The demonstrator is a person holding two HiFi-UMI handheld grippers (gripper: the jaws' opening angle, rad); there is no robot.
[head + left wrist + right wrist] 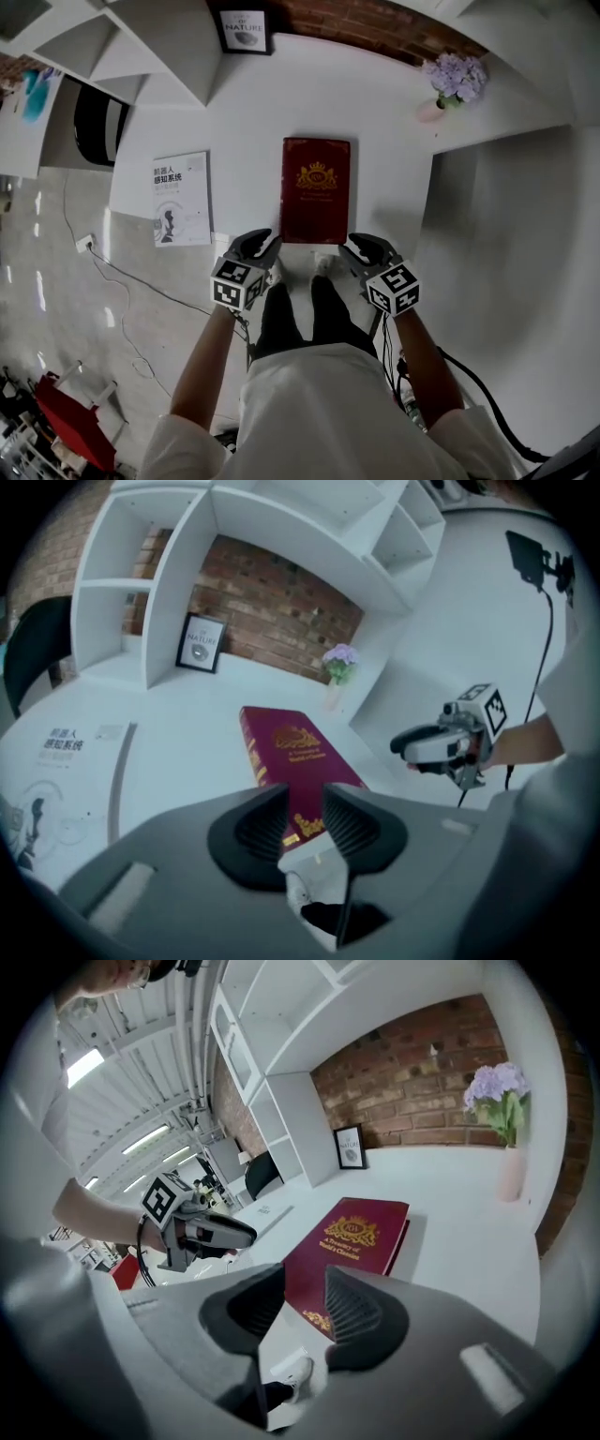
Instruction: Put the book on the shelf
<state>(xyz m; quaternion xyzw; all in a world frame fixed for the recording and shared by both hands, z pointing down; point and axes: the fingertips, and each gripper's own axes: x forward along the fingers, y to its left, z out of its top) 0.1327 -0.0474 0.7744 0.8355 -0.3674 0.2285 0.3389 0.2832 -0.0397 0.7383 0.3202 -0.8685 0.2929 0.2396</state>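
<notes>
A dark red book (316, 187) with a gold crest lies flat on the white table (394, 159), its near edge at the table's front. My left gripper (265, 246) hovers just off the book's near left corner and my right gripper (361, 246) just off its near right corner. In the left gripper view the book (291, 752) shows through the gap of the left gripper (305, 822), jaws apart, nothing pressed. The right gripper view shows the same: the book (352, 1241) beyond the parted right gripper (305, 1302). White shelf compartments (141, 47) stand at the table's back left.
A white paperback (181, 199) lies left of the red book. A framed picture (246, 30) leans on the brick wall, and a vase of lilac flowers (455, 80) stands back right. A black chair (98, 122) sits left of the table; cables and a red object (66, 412) lie on the floor.
</notes>
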